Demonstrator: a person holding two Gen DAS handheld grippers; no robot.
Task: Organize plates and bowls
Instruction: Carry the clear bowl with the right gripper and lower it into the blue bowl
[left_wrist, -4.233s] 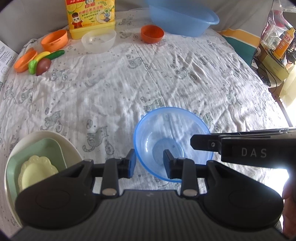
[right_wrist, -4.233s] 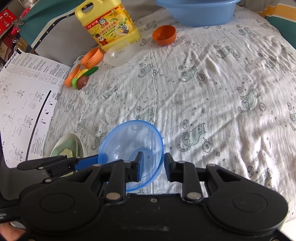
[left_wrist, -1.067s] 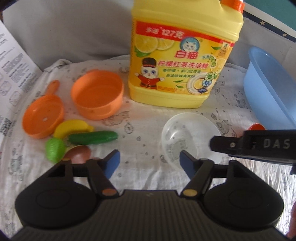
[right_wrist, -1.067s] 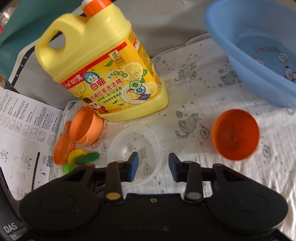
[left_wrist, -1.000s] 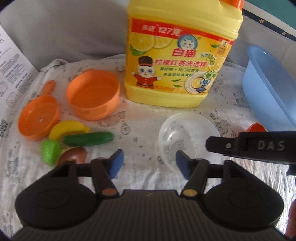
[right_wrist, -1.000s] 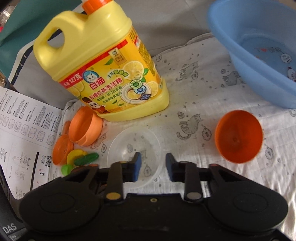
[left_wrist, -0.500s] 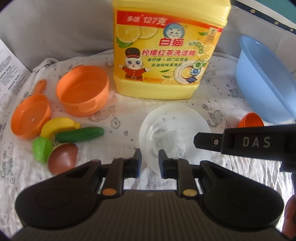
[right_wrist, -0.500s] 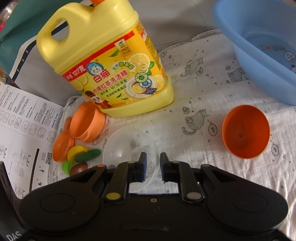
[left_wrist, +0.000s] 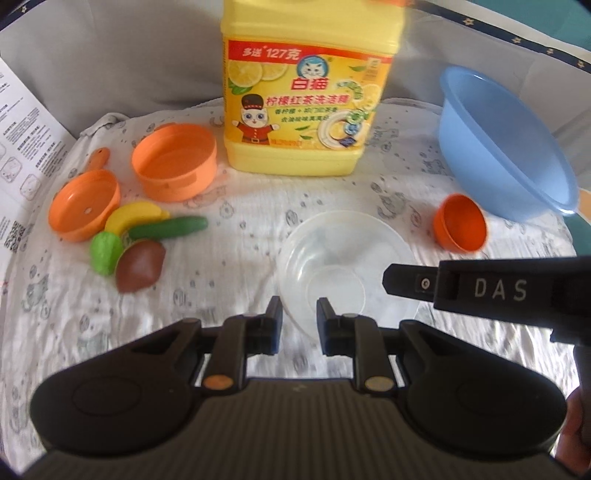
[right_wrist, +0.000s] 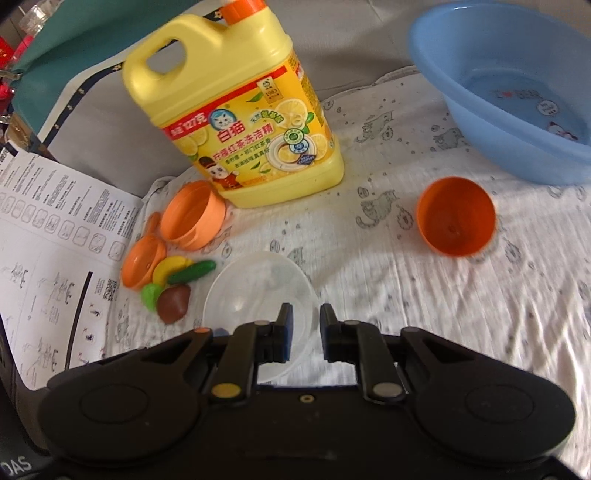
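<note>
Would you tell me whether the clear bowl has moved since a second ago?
Yes: the clear bowl now sits farther from the detergent jug, toward the camera, gripped by both grippers.

Both wrist views look down closely, sharing clear bowl (left_wrist: 341, 266)

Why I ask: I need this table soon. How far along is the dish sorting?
Done: no finished stack shows in these views. In hand: both the left gripper and right gripper pinch the clear bowl by its rim. Left: the orange bowl and orange pot sit loose on the cloth.
</note>
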